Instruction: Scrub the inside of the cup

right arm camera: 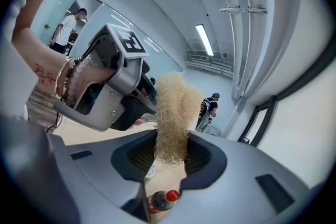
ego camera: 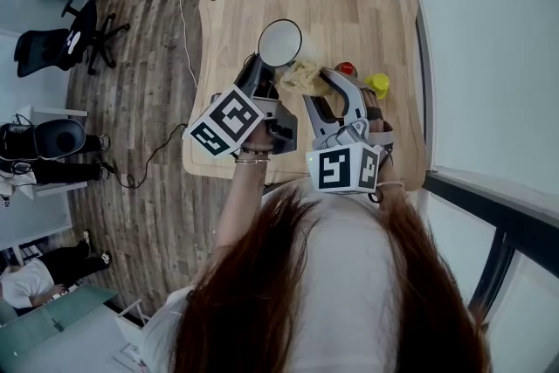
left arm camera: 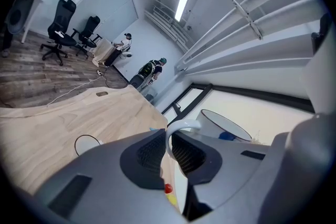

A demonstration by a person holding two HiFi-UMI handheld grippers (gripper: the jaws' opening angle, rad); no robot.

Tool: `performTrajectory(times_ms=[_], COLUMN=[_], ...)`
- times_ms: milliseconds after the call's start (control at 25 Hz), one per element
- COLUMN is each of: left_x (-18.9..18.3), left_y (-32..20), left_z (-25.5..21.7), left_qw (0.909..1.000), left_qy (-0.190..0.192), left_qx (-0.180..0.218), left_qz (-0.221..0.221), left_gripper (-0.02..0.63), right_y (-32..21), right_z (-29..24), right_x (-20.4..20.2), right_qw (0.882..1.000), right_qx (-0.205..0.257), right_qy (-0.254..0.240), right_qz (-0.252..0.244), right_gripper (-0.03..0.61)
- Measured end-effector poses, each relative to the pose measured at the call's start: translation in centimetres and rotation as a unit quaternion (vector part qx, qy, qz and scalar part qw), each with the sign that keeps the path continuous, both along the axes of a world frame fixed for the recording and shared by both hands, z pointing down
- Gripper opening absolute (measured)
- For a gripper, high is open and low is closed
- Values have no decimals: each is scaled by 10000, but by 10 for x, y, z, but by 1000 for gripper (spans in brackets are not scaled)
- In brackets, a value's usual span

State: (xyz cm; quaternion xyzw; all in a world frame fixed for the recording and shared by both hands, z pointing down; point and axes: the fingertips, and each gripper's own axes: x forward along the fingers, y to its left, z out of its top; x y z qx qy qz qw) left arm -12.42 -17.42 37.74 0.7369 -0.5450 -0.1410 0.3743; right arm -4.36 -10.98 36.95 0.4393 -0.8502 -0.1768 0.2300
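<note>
Left gripper [left arm camera: 169, 144] fingers [left arm camera: 147, 157] pinch the cup [left arm camera: 226, 124] handle [left arm camera: 181, 126]; right gripper [right arm camera: 170, 152] clamps scrubber [right arm camera: 173, 110].

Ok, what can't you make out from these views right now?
Cup interior: too small in head view; left gripper, shut on the handle, sees only the rim side-on.
Scrubber touching cup or not: right gripper view shows no cup past it; head view too small.
Bottle: right gripper view, only cap and neck show beneath the jaws.
Yellow thing: head view, partly behind right gripper.
</note>
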Motion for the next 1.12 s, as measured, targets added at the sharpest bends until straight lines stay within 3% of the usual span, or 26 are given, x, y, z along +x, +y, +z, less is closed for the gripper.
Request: performTrajectory(times_ms=[1120], left_x=[11], left_y=[4], left_z=[-13], left_qw=[9991], left_qy=[187], left_qx=[256], left_qz=[273], left_gripper=[41], right_y=[13], right_z=[14], right_x=[-22], right_qw=[9986], right_qx=[-274], right_qy=[93], right_qz=[-438], right_gripper=[133])
